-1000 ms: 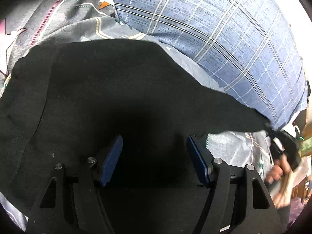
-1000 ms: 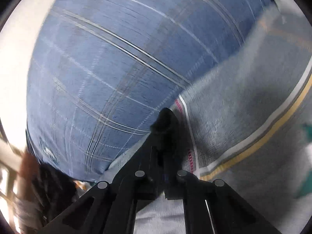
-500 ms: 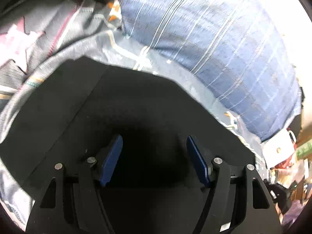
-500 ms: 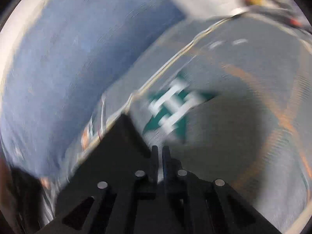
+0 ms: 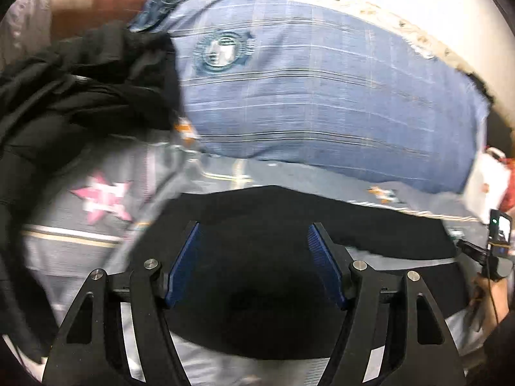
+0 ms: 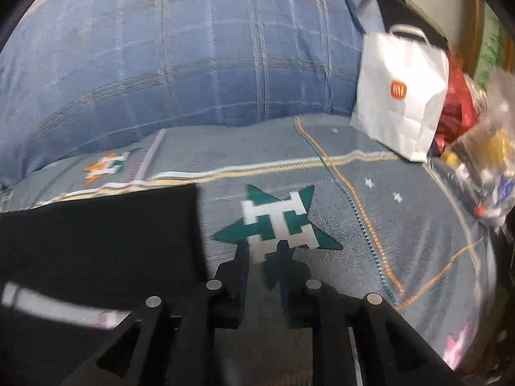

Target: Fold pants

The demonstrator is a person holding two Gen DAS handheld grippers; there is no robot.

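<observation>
Black pants (image 5: pixel 273 257) lie crosswise right under the left gripper (image 5: pixel 254 257), jaws spread; right gripper (image 6: pixel 262 247), jaws slightly apart and empty, sits just right of their edge.

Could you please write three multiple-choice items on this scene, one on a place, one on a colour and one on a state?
1. In the right wrist view, where do the black pants lie relative to the right gripper?
A. To its left
B. To its right
C. Between its fingers

2. What colour is the star printed on the bedspread ahead of the right gripper?
A. Pink
B. Teal and white
C. Orange

3. How does the left gripper stand?
A. Shut on the pants
B. Shut on nothing
C. Open over the pants

Answers: 1 A, the dark cloth fills the left side and ends short of the fingers. 2 B, a teal star bears a white figure. 3 C, its blue pads stand wide apart with black cloth below.
</observation>
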